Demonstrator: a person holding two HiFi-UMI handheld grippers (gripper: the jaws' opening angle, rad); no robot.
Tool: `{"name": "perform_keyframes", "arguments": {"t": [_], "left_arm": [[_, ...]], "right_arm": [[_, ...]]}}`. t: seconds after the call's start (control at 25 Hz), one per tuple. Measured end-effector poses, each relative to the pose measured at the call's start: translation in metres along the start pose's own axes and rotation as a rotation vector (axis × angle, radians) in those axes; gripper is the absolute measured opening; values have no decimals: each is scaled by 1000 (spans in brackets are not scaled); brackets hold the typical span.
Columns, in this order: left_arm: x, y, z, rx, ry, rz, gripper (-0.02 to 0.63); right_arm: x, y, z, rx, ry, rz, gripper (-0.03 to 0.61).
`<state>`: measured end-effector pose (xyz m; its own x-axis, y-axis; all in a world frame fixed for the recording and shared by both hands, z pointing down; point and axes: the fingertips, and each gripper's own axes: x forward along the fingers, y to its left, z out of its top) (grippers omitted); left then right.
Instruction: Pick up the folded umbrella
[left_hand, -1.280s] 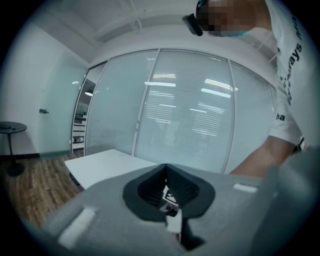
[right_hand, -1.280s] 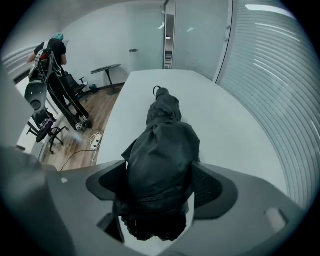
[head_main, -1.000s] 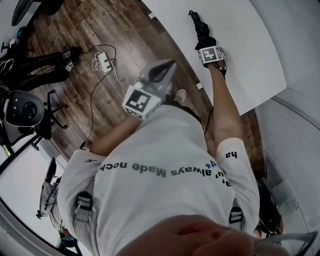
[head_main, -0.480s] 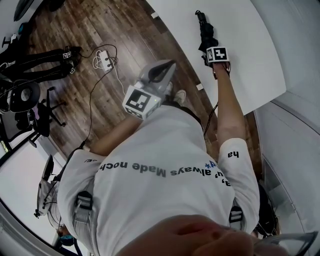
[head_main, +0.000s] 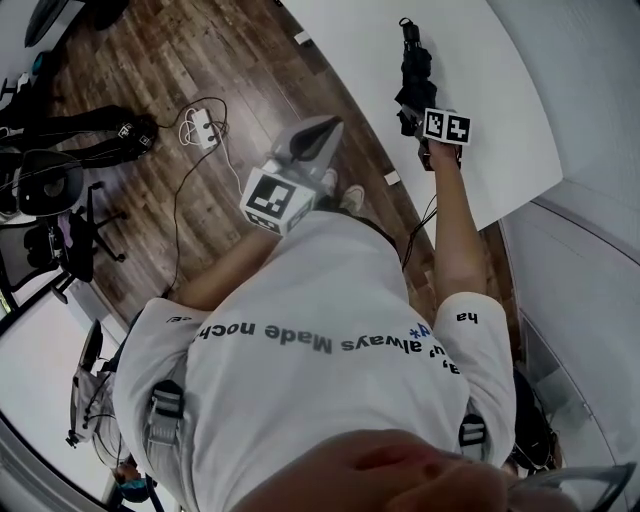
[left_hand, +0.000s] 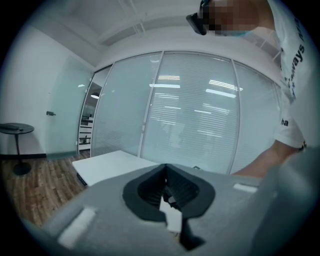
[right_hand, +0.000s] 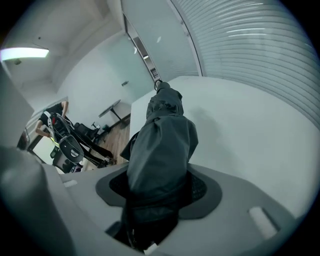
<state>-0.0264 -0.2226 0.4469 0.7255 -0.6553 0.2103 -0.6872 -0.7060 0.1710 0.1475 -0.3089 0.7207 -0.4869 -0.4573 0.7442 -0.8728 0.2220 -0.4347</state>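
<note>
The folded black umbrella (head_main: 412, 72) lies lengthwise over the white table (head_main: 500, 90), its near end in my right gripper (head_main: 416, 112). In the right gripper view its dark fabric (right_hand: 162, 145) fills the gap of the right gripper (right_hand: 159, 192), the jaws closing on it and pressing its sides; the strap end points away over the table (right_hand: 250, 130). My left gripper (head_main: 318, 133) hangs over the wooden floor in front of the person's chest, jaws together and nothing held. In the left gripper view the left gripper (left_hand: 166, 169) aims at a glass wall.
A white power strip (head_main: 205, 125) with cables lies on the wooden floor (head_main: 270, 60). Office chairs (head_main: 50, 190) and black stands (head_main: 70, 130) are at the left. Another white table (left_hand: 107, 165) and a glass wall (left_hand: 200, 120) lie ahead of the left gripper.
My right gripper has closed round the umbrella's near end, rolled and risen with it. The left gripper has stayed in place.
</note>
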Motion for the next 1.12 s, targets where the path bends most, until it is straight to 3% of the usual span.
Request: {"name": "perform_keyframes", "arguments": {"t": [0.24,0.6,0.88,1.12], "left_arm": [[3,0,9,17,-21,-23,2],[11,-8,42,36,-83,-52,2],[11,-14,66,40,-135,-70,2],[7,-22,79,41,-160,-84,2]], "right_arm": [[-67,41,48,-68,-226,69,237],[-216,123,100,-214,-591,119,239],[-306,177,104,-316,-811,129,241],[-355,206,89,-377,-916,117,244]]}}
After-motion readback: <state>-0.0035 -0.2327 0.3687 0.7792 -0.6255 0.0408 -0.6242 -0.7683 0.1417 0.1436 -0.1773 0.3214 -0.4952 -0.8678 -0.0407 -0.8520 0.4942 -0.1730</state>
